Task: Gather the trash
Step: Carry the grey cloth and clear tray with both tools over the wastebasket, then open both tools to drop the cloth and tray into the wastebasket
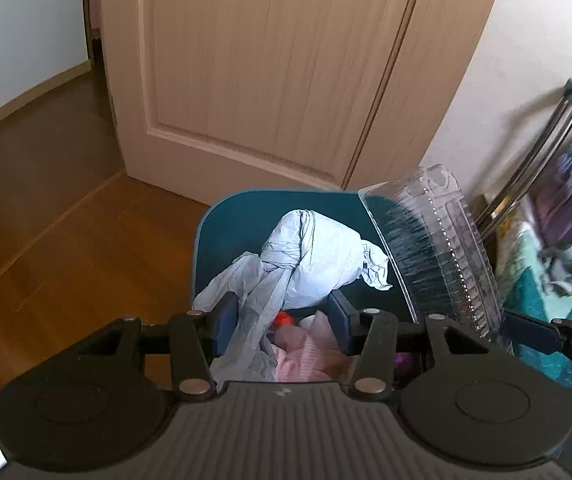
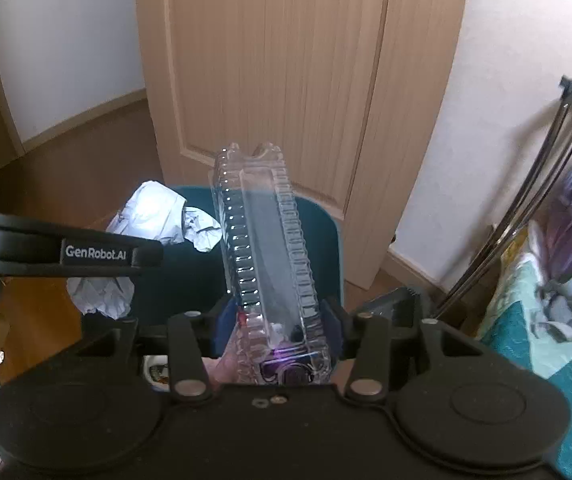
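A teal trash bin (image 1: 245,210) stands on the wood floor before a door. My left gripper (image 1: 283,322) hangs over the bin's near rim with a tied pale blue plastic bag (image 1: 310,256) between its blue pads; the pads stand wide and I cannot tell whether they press the bag. Pink cloth and an orange scrap lie below it. My right gripper (image 2: 281,326) is shut on a clear ribbed plastic tray (image 2: 263,248), held on edge over the bin (image 2: 322,236). The tray also shows in the left wrist view (image 1: 438,252). The bag shows at the left (image 2: 153,208).
A closed light wood door (image 1: 269,64) is just behind the bin. A chrome rack (image 1: 542,148) and a teal patterned quilt (image 2: 546,320) crowd the right side. Wood floor (image 1: 45,220) lies to the left. The left gripper's body (image 2: 65,252) crosses the right wrist view.
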